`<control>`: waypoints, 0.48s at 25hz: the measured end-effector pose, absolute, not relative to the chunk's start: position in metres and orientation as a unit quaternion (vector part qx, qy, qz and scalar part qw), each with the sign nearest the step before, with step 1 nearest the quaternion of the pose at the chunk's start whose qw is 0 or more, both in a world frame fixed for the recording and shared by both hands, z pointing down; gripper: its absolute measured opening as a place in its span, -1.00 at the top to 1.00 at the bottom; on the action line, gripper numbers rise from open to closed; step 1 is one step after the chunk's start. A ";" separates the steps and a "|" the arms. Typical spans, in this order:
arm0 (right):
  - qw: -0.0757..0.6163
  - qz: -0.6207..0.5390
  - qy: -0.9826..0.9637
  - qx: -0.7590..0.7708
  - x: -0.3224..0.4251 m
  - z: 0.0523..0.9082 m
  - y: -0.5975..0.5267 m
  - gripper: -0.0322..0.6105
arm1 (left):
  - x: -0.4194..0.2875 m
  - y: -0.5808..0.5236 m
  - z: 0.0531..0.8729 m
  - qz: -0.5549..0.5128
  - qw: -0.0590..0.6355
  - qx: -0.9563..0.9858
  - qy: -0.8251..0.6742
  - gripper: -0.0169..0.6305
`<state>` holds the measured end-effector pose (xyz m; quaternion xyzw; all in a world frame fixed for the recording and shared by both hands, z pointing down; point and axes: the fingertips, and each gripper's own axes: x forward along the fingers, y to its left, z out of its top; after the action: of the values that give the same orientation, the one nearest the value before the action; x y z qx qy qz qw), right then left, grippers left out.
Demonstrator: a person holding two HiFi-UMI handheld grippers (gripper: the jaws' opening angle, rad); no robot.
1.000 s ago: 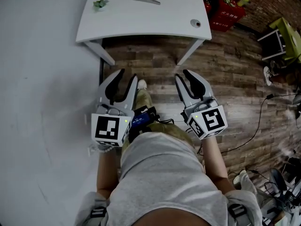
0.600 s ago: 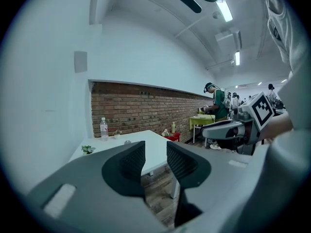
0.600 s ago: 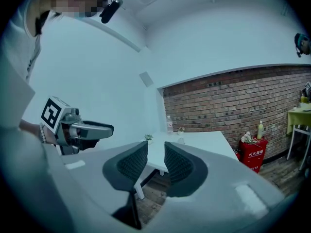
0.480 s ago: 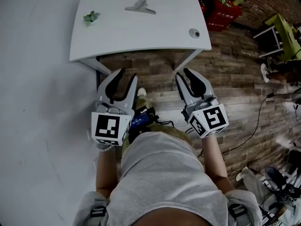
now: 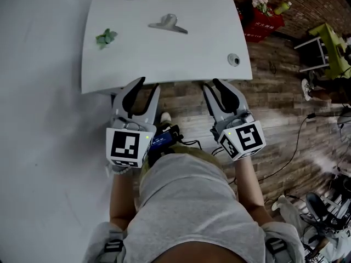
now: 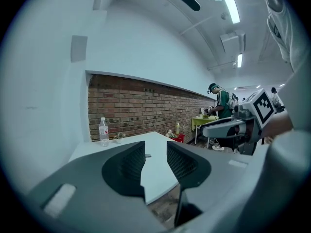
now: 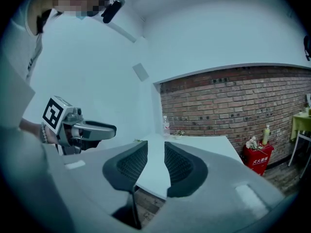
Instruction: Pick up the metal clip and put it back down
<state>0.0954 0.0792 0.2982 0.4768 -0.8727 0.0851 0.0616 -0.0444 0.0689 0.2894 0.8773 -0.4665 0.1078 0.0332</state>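
Observation:
The metal clip [image 5: 169, 23] lies on the far middle of the white table [image 5: 164, 59]. Both grippers are held side by side at the table's near edge, well short of the clip. My left gripper [image 5: 147, 85] is open with nothing between its fingers, and my right gripper [image 5: 213, 85] is open and empty too. In the left gripper view the left gripper [image 6: 155, 155] frames the tabletop [image 6: 158, 176]. In the right gripper view the right gripper [image 7: 156, 155] also looks across the table [image 7: 194, 142], with the left gripper's fingers [image 7: 99, 128] showing at the left.
On the table are a small green sprig [image 5: 105, 37], a round metal piece [image 5: 234, 59] near the right corner and a water bottle [image 6: 103, 131] at the far edge. A red crate [image 5: 263, 15], a green table [image 5: 332, 43] and floor cables [image 5: 307, 141] lie to the right. A person in green [image 6: 221, 103] stands far off.
The table has come closer in the head view. Both grippers, earlier over the wooden floor, now reach the table's near edge. Their jaws stand as before.

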 end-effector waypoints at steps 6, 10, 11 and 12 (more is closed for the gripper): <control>0.068 0.088 -0.868 0.485 0.077 0.302 0.025 0.58 | -0.063 0.013 0.295 0.108 0.039 0.882 -0.456 0.53; 0.068 0.089 -0.867 0.486 0.072 0.299 0.008 0.58 | -0.067 -0.001 0.292 0.110 0.040 0.885 -0.451 0.53; 0.068 0.089 -0.867 0.486 0.072 0.296 0.006 0.58 | -0.067 -0.003 0.290 0.112 0.041 0.885 -0.450 0.53; 0.069 0.089 -0.867 0.485 0.072 0.294 0.004 0.58 | -0.067 -0.004 0.289 0.113 0.041 0.885 -0.450 0.53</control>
<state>0.0717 0.0041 0.2940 0.4854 -0.8670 0.0890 0.0692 -0.0671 -0.0043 0.2889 0.8847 -0.4505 0.1130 0.0409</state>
